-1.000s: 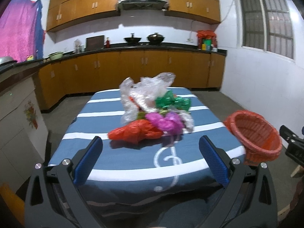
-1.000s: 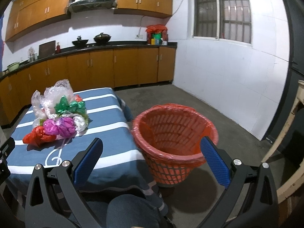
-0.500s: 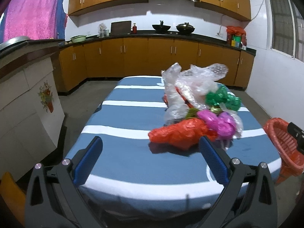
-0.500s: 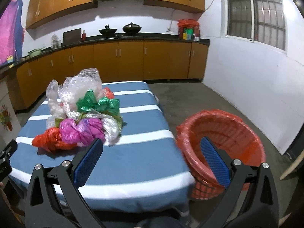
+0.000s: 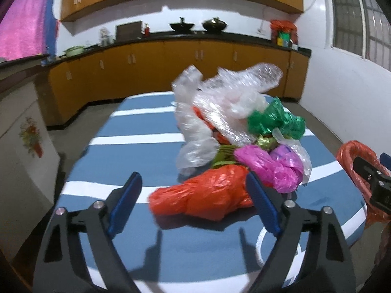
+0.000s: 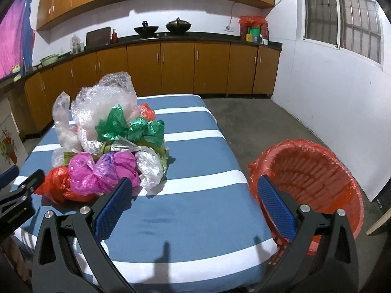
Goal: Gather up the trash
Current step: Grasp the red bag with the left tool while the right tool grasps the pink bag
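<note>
trash (image 5: 234, 144), a heap of crumpled plastic bags, is piled on the striped counter (image 5: 136, 161). the left claw (image 5: 193, 205) is spread wide and empty, with the orange bag (image 5: 202, 195) lying just beyond it, framed between its fingers. the right claw (image 6: 193, 202) is also held wide open with nothing in it. the bags are judged light, soft and slippery; a bunched fold should be pinched. the red-lined basket (image 6: 317, 178) stands on the floor to the right, and nothing is seen inside it.

A table (image 5: 136, 156) with a blue and white striped cloth holds a pile of plastic bags (image 5: 234, 134): red, pink, green and clear ones, all touching.
</note>
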The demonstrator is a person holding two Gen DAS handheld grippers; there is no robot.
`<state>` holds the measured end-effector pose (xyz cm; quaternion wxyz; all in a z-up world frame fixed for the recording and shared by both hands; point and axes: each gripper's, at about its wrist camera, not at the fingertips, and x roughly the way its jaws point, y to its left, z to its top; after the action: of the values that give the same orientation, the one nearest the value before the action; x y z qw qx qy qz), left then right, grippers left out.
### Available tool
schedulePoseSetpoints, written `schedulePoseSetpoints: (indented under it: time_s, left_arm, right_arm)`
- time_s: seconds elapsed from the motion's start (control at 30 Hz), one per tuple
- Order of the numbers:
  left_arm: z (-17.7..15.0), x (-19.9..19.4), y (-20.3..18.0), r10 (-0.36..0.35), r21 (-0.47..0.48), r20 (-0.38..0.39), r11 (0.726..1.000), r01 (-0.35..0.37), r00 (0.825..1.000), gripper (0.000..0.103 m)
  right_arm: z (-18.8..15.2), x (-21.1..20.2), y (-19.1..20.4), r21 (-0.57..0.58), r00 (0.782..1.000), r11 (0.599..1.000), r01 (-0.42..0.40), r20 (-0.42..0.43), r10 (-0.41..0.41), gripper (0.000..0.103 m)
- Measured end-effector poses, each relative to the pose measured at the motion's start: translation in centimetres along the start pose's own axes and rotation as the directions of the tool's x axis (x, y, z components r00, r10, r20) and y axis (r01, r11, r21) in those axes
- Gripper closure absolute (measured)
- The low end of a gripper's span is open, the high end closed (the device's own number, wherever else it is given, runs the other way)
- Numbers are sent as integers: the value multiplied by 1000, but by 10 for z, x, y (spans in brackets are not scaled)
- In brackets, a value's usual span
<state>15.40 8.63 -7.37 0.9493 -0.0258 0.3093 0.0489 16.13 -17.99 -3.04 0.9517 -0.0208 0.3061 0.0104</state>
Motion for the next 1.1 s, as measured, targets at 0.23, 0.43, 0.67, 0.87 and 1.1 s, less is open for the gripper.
schedulePoseSetpoints:
  time_s: [0.23, 0.43, 0.67, 0.87, 1.1]
  left_arm:
    - [-4, 36, -9, -68, 20, -80, 997, 70, 994, 41]
    - [-3, 34, -11, -96, 41, -49, 994, 98, 994, 73]
    - [-6, 16, 9, -60, 38, -6, 997, 60, 998, 78]
    - [-5, -3, 39, 0, 5, 35, 1000, 0, 999, 78]
    - [-1, -12, 76, 65, -72, 48, 996, -61, 997, 77]
  right_arm:
    - [4, 9, 3, -6, 1000, 1000, 4, -4, -4, 2]
    - [7, 12, 15, -32, 1000, 999, -13, -5, 13, 2]
    - [10, 14, 41, -70, 998, 995, -66, 4, 66, 2]
    - [11, 22, 69, -101, 989, 984, -146, -19, 145, 20]
    - [7, 45, 100, -117, 977, 972, -206, -81, 198, 39]
